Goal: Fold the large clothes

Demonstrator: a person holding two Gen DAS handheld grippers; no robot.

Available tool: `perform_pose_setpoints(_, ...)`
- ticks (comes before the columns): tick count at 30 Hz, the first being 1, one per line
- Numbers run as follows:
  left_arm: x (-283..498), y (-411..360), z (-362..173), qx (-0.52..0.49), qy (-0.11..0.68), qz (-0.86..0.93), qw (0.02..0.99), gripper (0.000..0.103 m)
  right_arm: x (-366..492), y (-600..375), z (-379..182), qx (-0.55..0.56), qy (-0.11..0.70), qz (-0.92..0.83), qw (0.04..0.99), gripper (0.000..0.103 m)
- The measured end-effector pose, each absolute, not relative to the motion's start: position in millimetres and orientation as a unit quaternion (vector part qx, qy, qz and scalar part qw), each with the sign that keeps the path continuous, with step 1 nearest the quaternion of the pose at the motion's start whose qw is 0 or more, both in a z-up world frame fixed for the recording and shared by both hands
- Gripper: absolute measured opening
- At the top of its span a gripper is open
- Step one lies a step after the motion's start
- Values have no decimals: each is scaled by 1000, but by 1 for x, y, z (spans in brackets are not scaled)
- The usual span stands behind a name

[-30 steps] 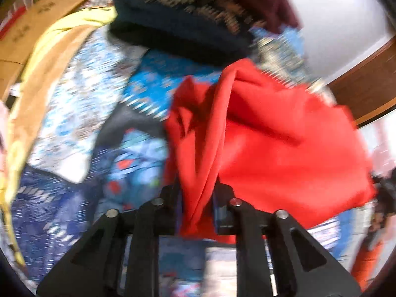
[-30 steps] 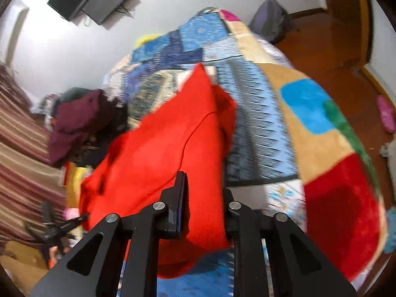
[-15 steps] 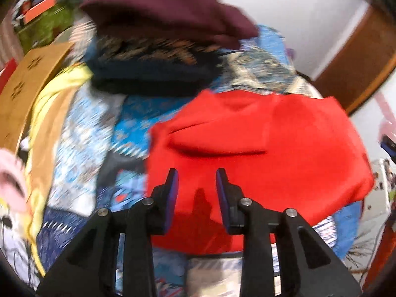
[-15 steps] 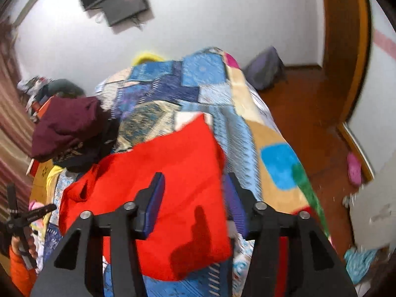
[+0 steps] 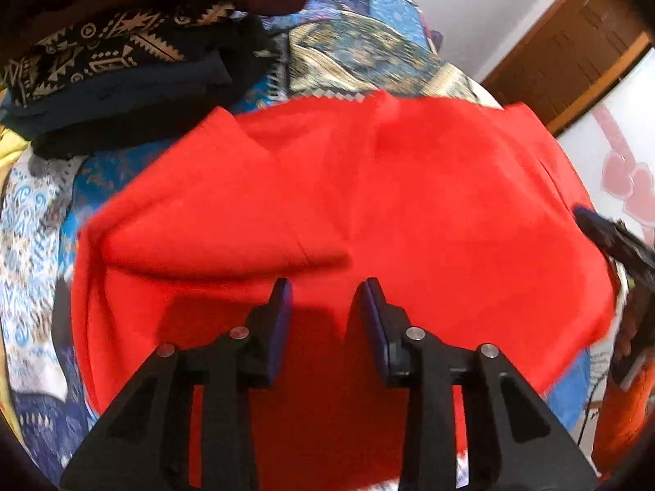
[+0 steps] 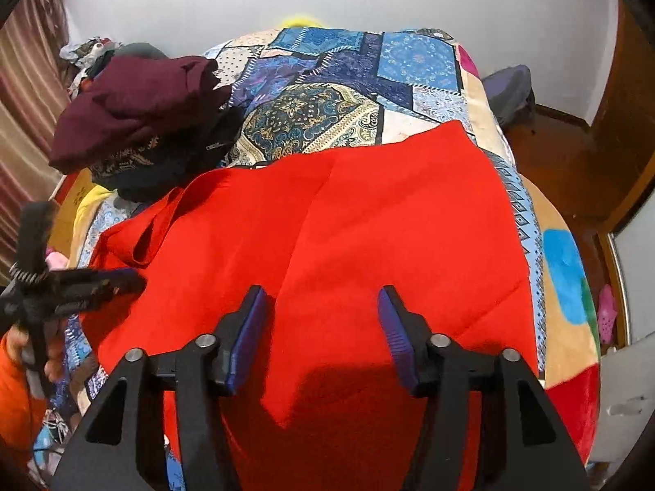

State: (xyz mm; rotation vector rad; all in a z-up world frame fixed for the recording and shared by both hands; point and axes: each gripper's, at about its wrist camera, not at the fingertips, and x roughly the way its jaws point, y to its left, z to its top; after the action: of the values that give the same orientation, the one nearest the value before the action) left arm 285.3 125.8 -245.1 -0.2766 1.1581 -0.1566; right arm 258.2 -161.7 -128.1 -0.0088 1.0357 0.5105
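Note:
A large red garment (image 5: 409,204) lies spread on the patchwork bed cover (image 5: 368,49), with a folded flap on its left side. It also shows in the right wrist view (image 6: 389,225). My left gripper (image 5: 325,298) is open and empty just above the garment's near part. My right gripper (image 6: 321,311) is open wide and empty above the garment's near edge. The left gripper also shows at the left of the right wrist view (image 6: 82,282). The right gripper's fingers (image 5: 606,233) show at the right edge of the left wrist view.
A pile of dark clothes, maroon (image 6: 135,102) on top of black patterned cloth (image 5: 102,57), sits at the garment's far left. The bed cover (image 6: 368,82) stretches to the wall. A wooden floor and door (image 6: 606,143) lie right of the bed.
Both grippers let go of the red garment and opened. The garment dropped from a bunched, lifted hang to lying spread flat on the bed. Both grippers drew back toward its near edge.

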Motion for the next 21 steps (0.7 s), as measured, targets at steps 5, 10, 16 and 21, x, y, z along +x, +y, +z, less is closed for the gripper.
perform_pose_setpoints(5,323,164,-264,-145,544,3,827,69,263,-172,-131,25,497,242,833,55)
perform_pose_setpoints(10,329,196,-263,-174,525,80,829,69,261,-168,-130,17,494,238,836,55)
perform_pose_setpoints(16,306,215,-258,-185,524,95,826,69,258,-165,-127,7,495,225,839,55)
perform_pose_setpoints(21,276,204,-253,-155,540,75,824,69,255,-163,-123,2,497,211,841,55)
